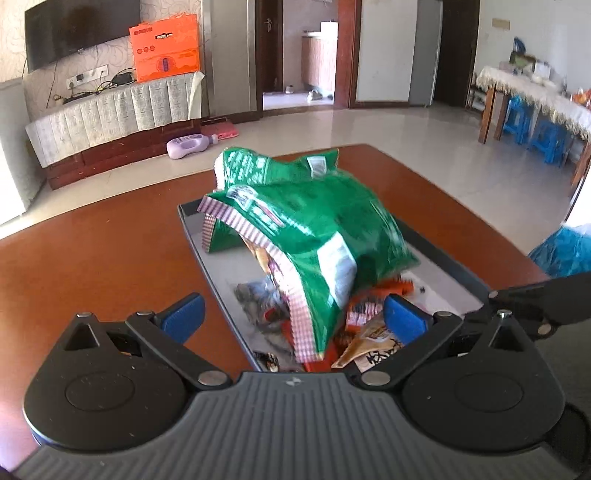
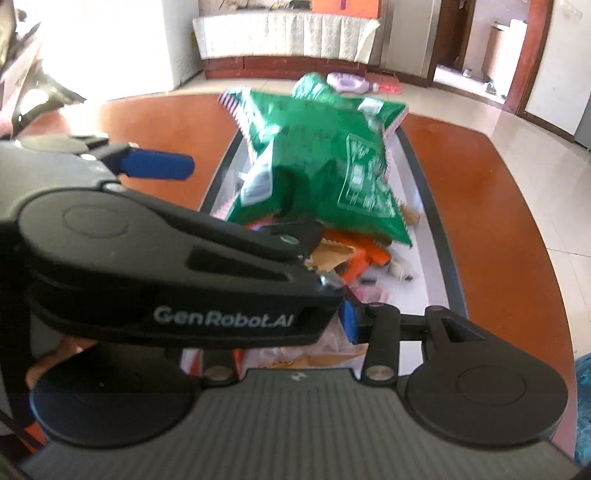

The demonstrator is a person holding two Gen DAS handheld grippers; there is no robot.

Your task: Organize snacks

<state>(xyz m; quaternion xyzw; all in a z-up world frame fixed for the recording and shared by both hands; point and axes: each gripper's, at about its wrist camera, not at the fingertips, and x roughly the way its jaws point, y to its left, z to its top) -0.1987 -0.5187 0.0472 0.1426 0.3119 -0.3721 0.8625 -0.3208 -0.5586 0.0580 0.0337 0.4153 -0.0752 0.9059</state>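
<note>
With the left gripper (image 1: 293, 317) spread wide around the near edge of the green bag (image 1: 314, 229) atop the snacks in the tray (image 1: 448, 260), I'd keep it clear, not snagging the foil.

Pale tiled floor (image 1: 369, 129), wall-mounted TV (image 1: 77, 29), sunlit

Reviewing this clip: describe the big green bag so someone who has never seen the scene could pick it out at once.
On the reddish-brown table sits a long tray with a dark rim, piled with snack packets. The green bag lies on top of that pile. It is much the largest packet, glossy green with pink-and-white crimped edges, while the packets under it are small and mostly orange or tan.
</note>
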